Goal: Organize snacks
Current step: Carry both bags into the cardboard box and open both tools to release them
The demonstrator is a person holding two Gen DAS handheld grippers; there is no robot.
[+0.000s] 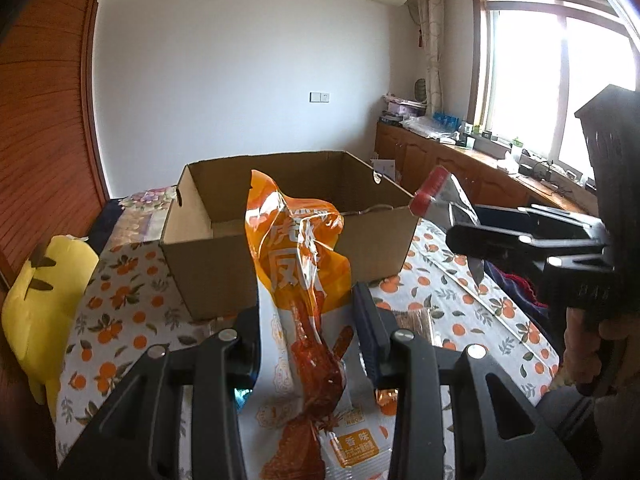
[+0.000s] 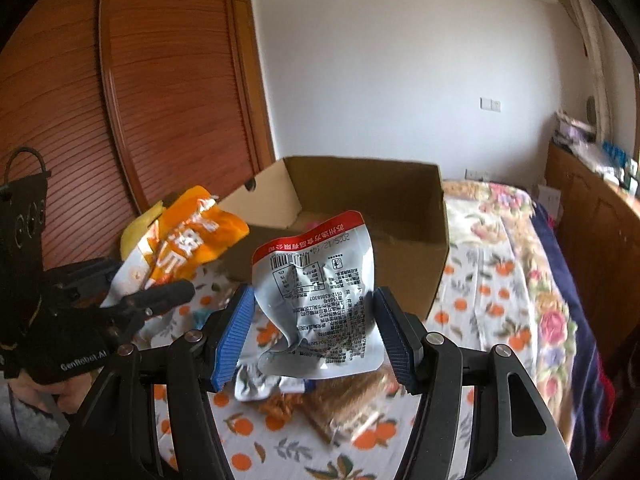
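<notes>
Item one: orange chicken-feet snack packet [image 1: 298, 264], pinched between the fingers of our left gripper [image 1: 306, 332], standing upright and lifted off the orange-print tablecloth [image 1: 120, 300] so it can clear the wall of the cardboard box [image 1: 288, 216].

Item two: silver snack pouch with red top band [image 2: 320, 296], clamped in our right gripper [image 2: 316, 332], printed back toward the camera, likewise raised short of the box.

Item three: the box itself, open-topped, just ahead of both packets; we judge it the collecting place.

Item four: further wrapped snacks [image 2: 340, 400] lying on the cloth beneath, awaiting their turn.
</notes>
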